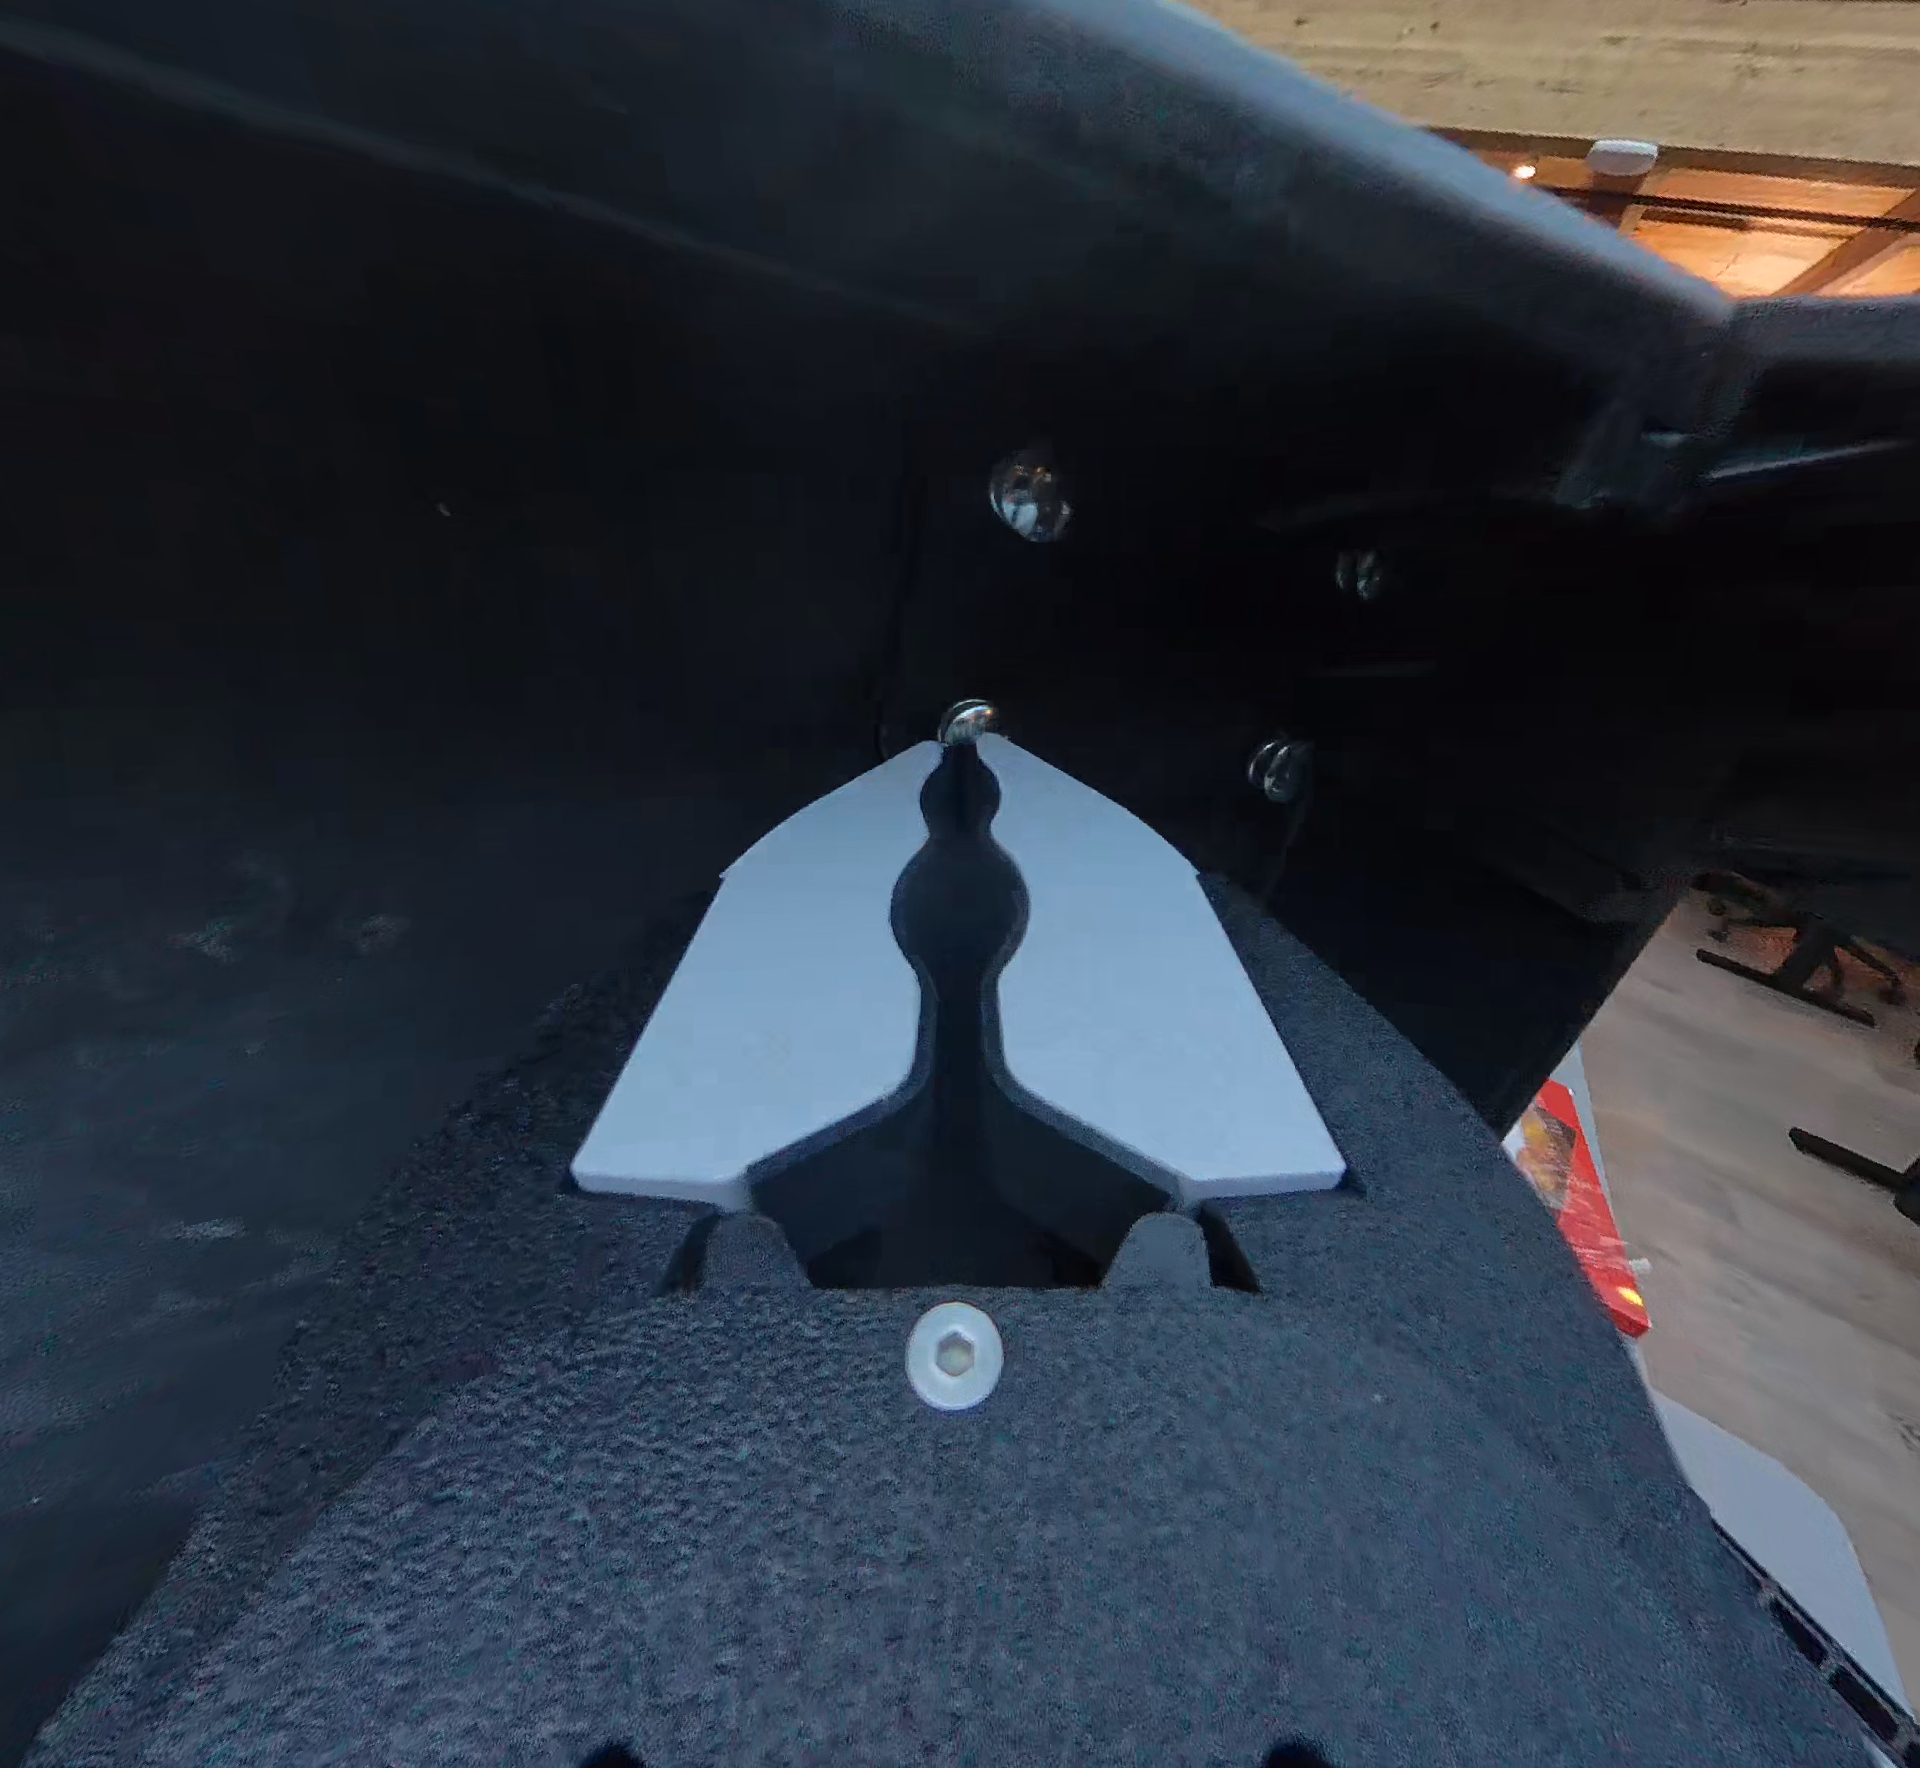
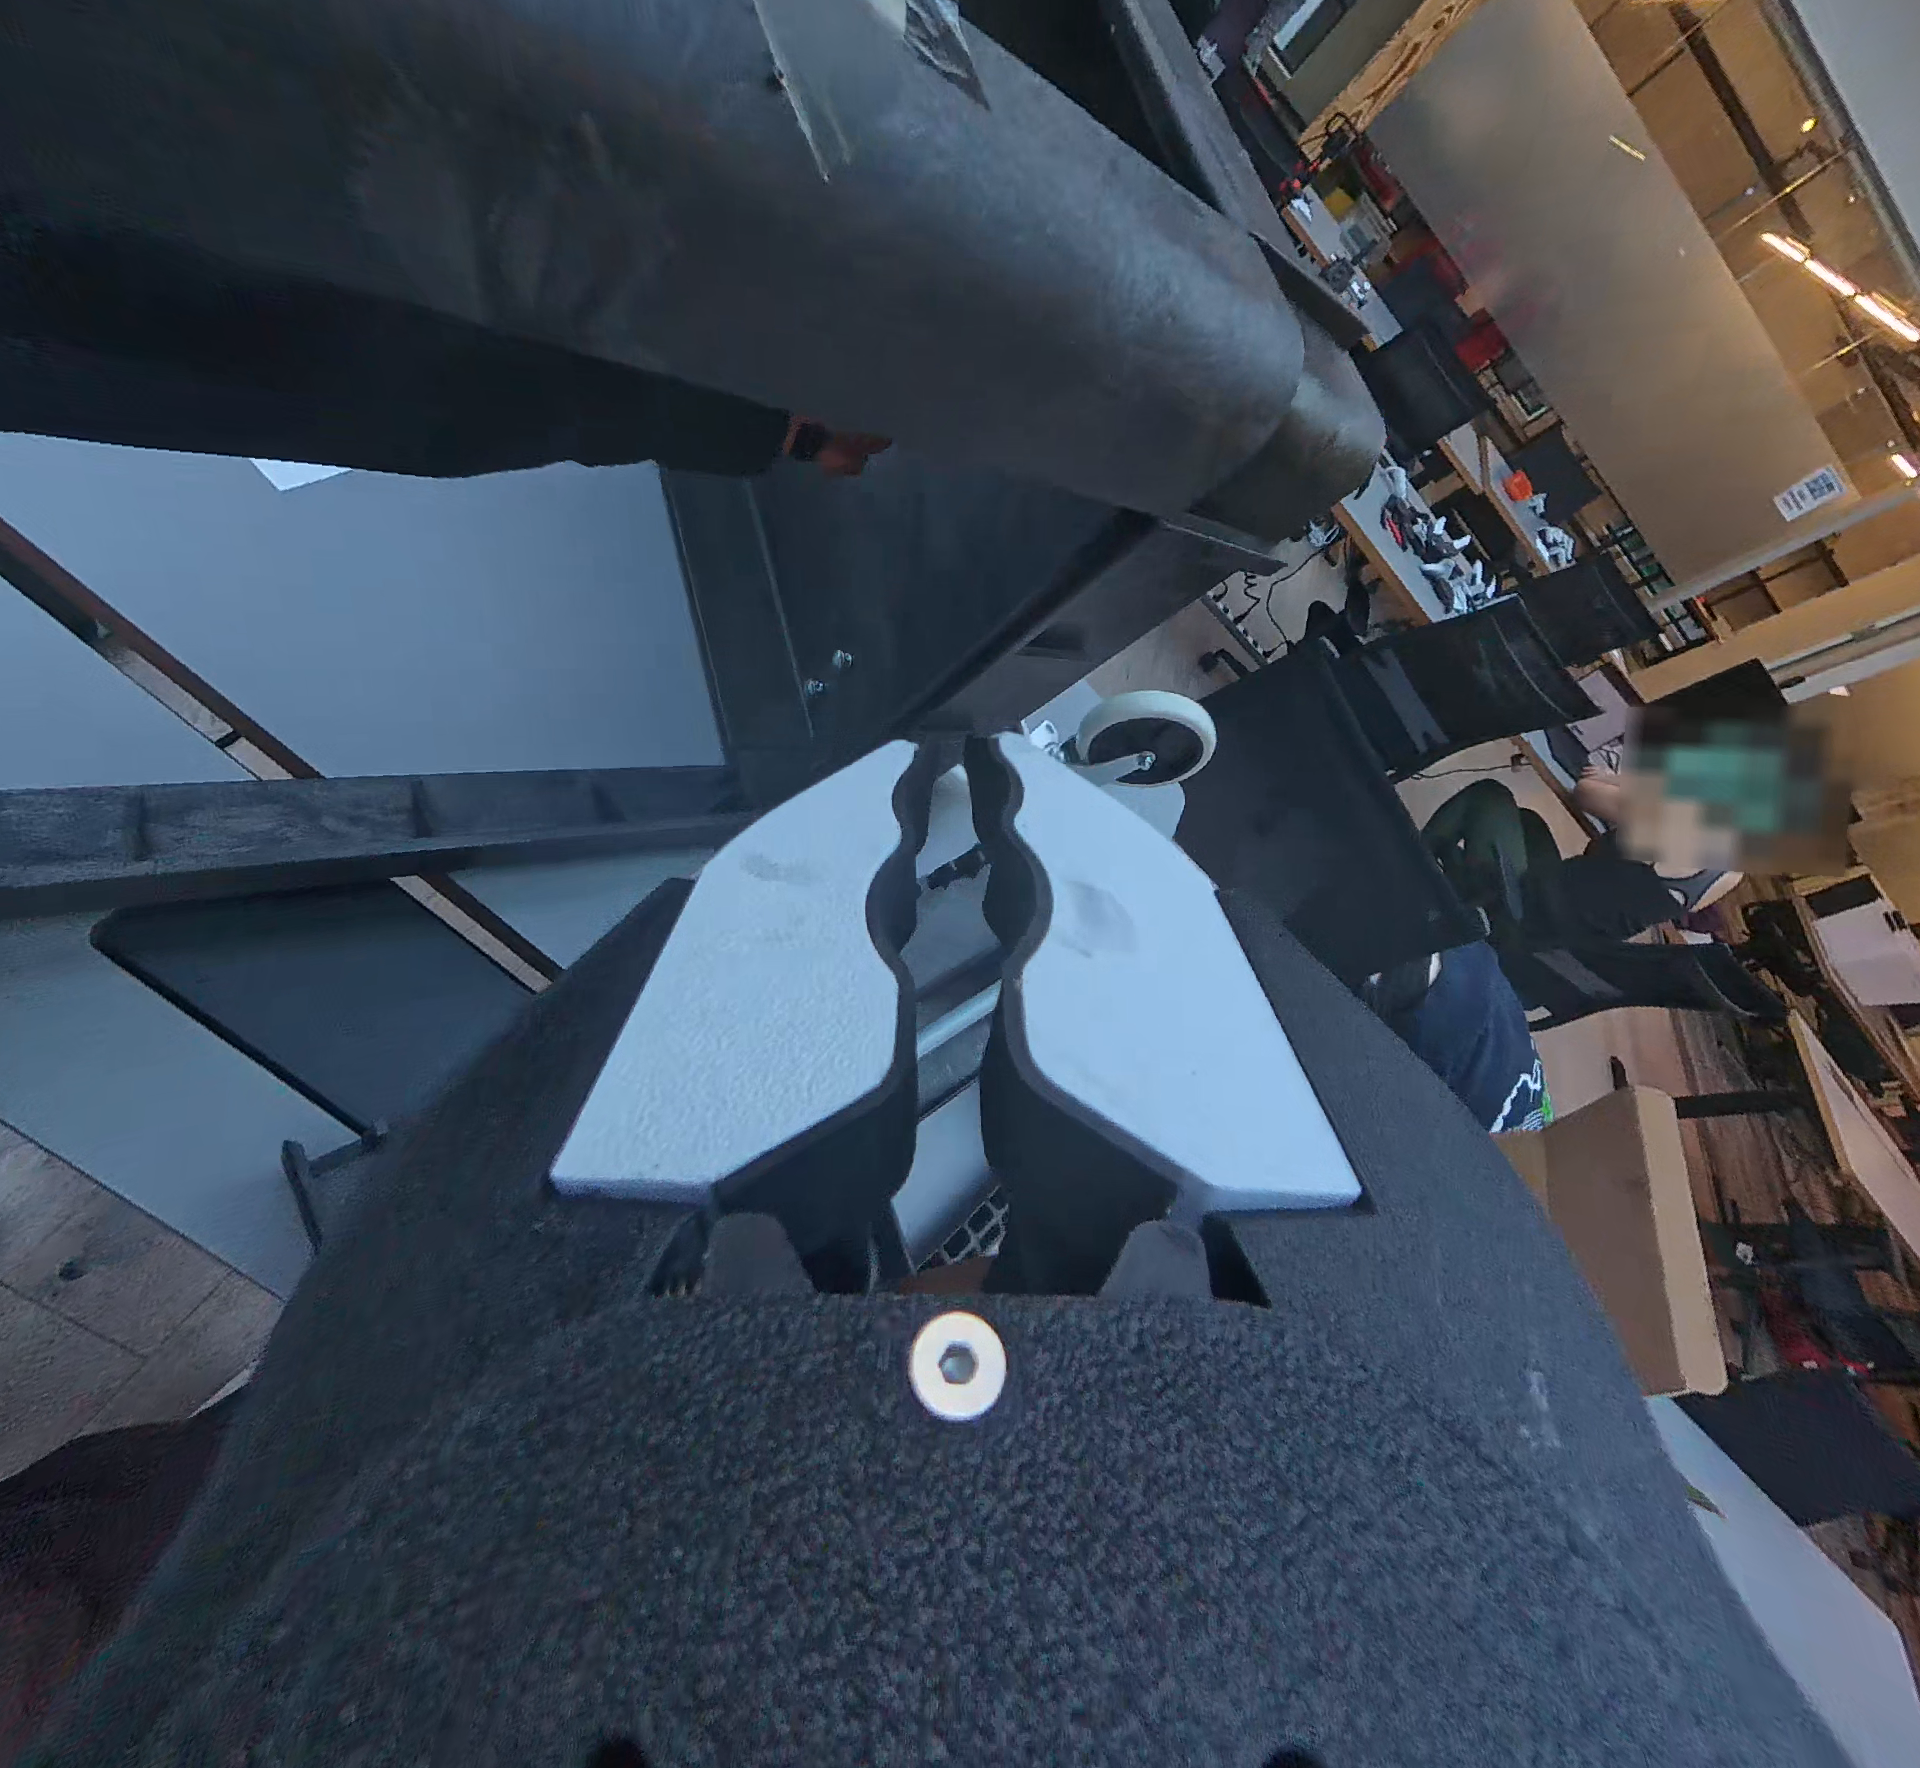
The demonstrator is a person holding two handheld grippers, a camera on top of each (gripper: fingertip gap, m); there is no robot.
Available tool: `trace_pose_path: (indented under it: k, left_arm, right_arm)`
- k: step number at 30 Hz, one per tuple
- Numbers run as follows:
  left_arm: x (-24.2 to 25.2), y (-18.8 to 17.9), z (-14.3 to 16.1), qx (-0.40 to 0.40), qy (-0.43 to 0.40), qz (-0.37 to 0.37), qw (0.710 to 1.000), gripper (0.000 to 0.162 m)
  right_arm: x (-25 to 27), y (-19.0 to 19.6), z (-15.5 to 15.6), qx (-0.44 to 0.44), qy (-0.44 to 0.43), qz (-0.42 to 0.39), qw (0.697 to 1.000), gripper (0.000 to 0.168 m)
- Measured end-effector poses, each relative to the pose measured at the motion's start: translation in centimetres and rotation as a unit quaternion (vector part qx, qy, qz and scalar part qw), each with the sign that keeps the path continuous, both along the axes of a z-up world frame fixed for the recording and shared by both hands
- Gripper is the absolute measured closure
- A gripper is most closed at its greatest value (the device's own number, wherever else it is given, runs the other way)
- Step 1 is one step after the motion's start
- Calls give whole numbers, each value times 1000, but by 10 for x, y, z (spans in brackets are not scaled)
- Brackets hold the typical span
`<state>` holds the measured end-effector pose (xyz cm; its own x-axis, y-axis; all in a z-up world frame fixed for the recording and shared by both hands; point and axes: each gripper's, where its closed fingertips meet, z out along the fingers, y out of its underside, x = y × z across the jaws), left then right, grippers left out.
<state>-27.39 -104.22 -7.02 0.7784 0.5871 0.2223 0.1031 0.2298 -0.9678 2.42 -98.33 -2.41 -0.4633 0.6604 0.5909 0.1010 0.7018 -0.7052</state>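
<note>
Black padded cushion, matte and curved, fills 10 o'clock above left tool, tips pressed together at a shiny bolt; right tool slightly spread beneath it.

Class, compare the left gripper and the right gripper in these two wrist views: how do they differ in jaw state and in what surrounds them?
The left gripper has its tips meeting; the right gripper shows a narrow gap, with a thin dark stem running between its fingers.

The left gripper sits deep against a dark padded underside with bolts; the right gripper points toward a white caster wheel with an open office behind.

Both have white fingers on textured black bodies.
</note>
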Motion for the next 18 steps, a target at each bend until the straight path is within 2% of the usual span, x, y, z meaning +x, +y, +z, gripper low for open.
trace_pose_path:
  k: [7, 12, 15, 18]
  left_arm:
    - [4, -14, 3, 35, 1, -1, 999, 162]
    - [-1, 2, 2, -7, -3, -10, 1000, 162]
    - [-5, -9, -4, -22, -22, 0, 1000, 161]
    - [19, -30, -18, -30, -24, -21, 999, 162]
  right_arm:
    - [1, 6, -2, -1, -2, -2, 1000, 158]
    - [-2, 7, -10, -11, -10, 0, 1000, 159]
    - [-3, 3, -9, -16, -5, 8, 1000, 158]
    - [-5, 3, -11, -29, 0, 16, 999, 158]
